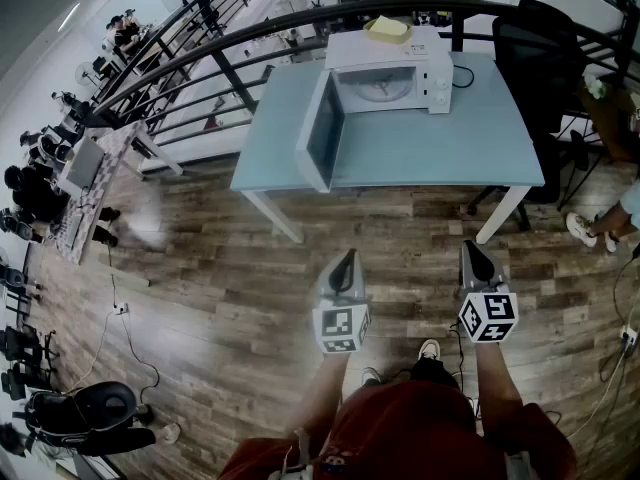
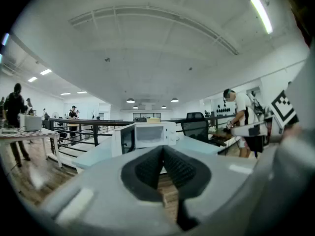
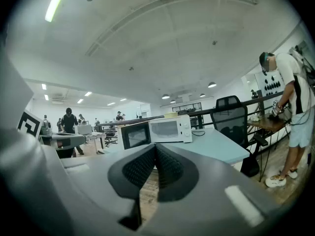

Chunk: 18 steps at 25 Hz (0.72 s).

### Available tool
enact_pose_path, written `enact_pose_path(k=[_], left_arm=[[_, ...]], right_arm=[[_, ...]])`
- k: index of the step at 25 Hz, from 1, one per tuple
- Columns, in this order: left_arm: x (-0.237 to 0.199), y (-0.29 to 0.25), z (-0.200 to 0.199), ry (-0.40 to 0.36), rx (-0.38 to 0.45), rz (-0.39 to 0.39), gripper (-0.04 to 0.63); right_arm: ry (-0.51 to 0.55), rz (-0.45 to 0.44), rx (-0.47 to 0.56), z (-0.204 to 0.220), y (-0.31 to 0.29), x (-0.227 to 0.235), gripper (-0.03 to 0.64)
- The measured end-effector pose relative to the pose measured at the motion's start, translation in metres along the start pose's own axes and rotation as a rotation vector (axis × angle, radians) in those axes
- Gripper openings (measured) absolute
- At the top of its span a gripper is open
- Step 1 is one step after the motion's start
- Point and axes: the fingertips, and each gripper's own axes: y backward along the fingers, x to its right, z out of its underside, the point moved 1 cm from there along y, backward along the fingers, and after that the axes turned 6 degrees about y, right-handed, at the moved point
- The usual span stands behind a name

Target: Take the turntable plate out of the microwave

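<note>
A white microwave (image 1: 385, 73) stands at the back of a light blue table (image 1: 420, 153), its door (image 1: 322, 133) swung open to the left. The glass turntable plate (image 1: 380, 89) lies inside the cavity. Both grippers hover over the wooden floor, well short of the table. My left gripper (image 1: 347, 259) is shut with nothing in it, and so is my right gripper (image 1: 472, 251). In the left gripper view the shut left gripper (image 2: 163, 149) points at the microwave (image 2: 147, 135). The right gripper view shows the same for the right gripper (image 3: 155, 147) and the microwave (image 3: 165, 130).
A yellow object (image 1: 388, 28) lies on top of the microwave. A black office chair (image 1: 545, 53) stands right of the table, with a black railing (image 1: 230, 43) behind. A person (image 3: 295, 102) stands at the far right. A cluttered side table (image 1: 90, 173) is at the left.
</note>
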Motion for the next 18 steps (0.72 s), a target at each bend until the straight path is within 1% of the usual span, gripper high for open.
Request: enact_pose_path(k=[3, 7, 13, 18], left_arm=[[-0.023, 0.028, -0.007, -0.007, 0.01, 0.012, -0.002], [-0.047, 0.057, -0.003, -0.008, 0.007, 0.03, -0.002], [-0.062, 0.085, 0.0, -0.003, 0.019, 0.08, -0.002], [-0.078, 0.107, 0.004, -0.012, 0.029, 0.101, -0.002]], right_arm=[[0.004, 0.017, 0.012, -0.002, 0.009, -0.038, 0.0], [0.023, 0.038, 0.024, -0.002, 0.021, -0.081, 0.0], [0.039, 0.076, 0.042, -0.003, 0.036, -0.119, 0.0], [0.009, 0.103, 0.064, 0.002, 0.044, -0.146, 0.0]])
